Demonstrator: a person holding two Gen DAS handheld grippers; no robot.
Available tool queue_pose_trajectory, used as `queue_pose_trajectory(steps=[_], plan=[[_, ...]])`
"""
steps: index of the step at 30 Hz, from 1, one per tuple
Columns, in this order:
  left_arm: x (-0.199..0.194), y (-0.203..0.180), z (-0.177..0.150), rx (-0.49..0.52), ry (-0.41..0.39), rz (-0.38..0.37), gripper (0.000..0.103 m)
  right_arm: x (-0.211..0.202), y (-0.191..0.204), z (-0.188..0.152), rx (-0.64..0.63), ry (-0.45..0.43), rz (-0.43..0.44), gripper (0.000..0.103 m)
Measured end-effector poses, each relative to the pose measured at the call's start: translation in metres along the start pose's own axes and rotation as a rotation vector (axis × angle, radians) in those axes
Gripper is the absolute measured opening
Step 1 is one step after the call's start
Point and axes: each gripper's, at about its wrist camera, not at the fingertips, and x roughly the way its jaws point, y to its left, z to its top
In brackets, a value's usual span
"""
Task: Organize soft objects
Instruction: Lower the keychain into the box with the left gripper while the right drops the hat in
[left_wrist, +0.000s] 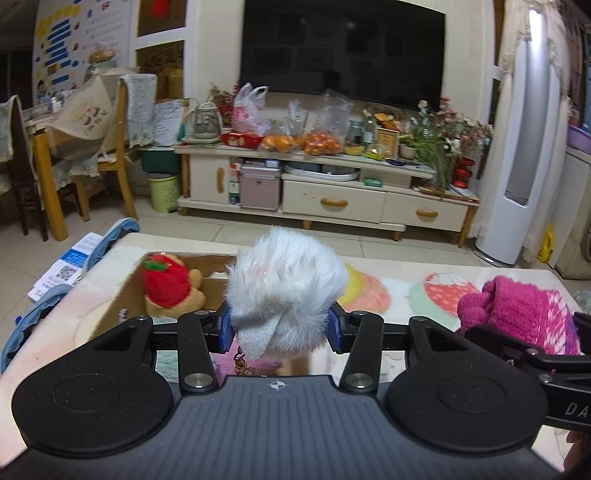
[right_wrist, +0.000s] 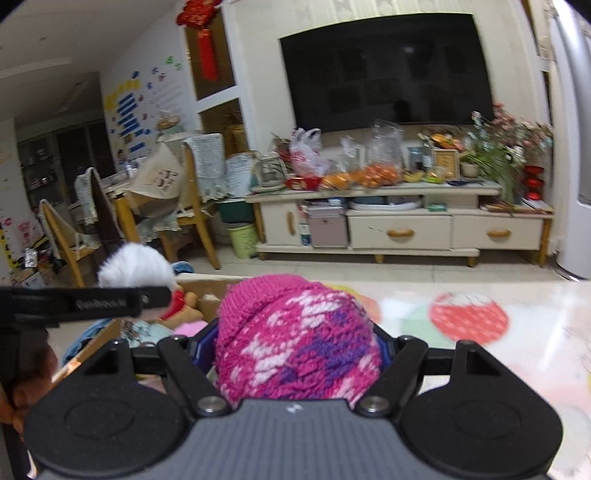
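Left wrist view shows the left gripper (left_wrist: 280, 326) clamped on a white furry toy (left_wrist: 286, 291), its blue pads pressed into the pile at both sides, the toy held above the table (left_wrist: 406, 291) at about six o'clock from the television (left_wrist: 341, 51). At nine o'clock from the toy sits an open cardboard box (left_wrist: 125, 295), and inside it lies a tan plush bear with a red strawberry cap (left_wrist: 171, 286), so some sorting looks already done. In the right wrist view the right gripper (right_wrist: 297, 350) is closed on a pink knitted hat (right_wrist: 295, 339), the jaws squeezing its bulk from either side, with the box at roughly ten o'clock from it, partly hidden by the other tool. By my judgement the task is in its middle stretch: one soft thing is stowed, two are in hand and not yet in the box, and nothing else soft shows loose on the table. The toy is long-haired, fluffy and rounded, with a grey felt flap hanging below. The hat is chunky ribbed wool, dome-shaped, magenta with pale pink and purple patches. The table surface looks smooth and glossy, printed with round fruit shapes.
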Motion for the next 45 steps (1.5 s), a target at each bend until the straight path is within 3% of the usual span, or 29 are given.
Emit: queue_pose_trajectory(steps=[15,28,32,38,45], plan=[[0.025,0.028,0.010,-0.099,0.057,0.098,0.058,0.058,0.049,0.025,-0.091,-0.006,0.105,0.077],[0.028,0.041,0.014,-0.173,0.068,0.129,0.058,0.099,0.061,0.039,-0.120,-0.024,0.145,0.077],[0.027,0.036,0.005,-0.182,0.097,0.078,0.058,0.121,0.059,0.043,-0.104,-0.001,0.169,0.077],[0.027,0.012,-0.011,-0.117,0.157,0.013,0.058,0.156,0.057,0.041,-0.108,0.046,0.222,0.077],[0.033,-0.003,-0.027,-0.059,0.221,-0.006,0.058,0.189,0.059,0.038,-0.138,0.104,0.275,0.077]])
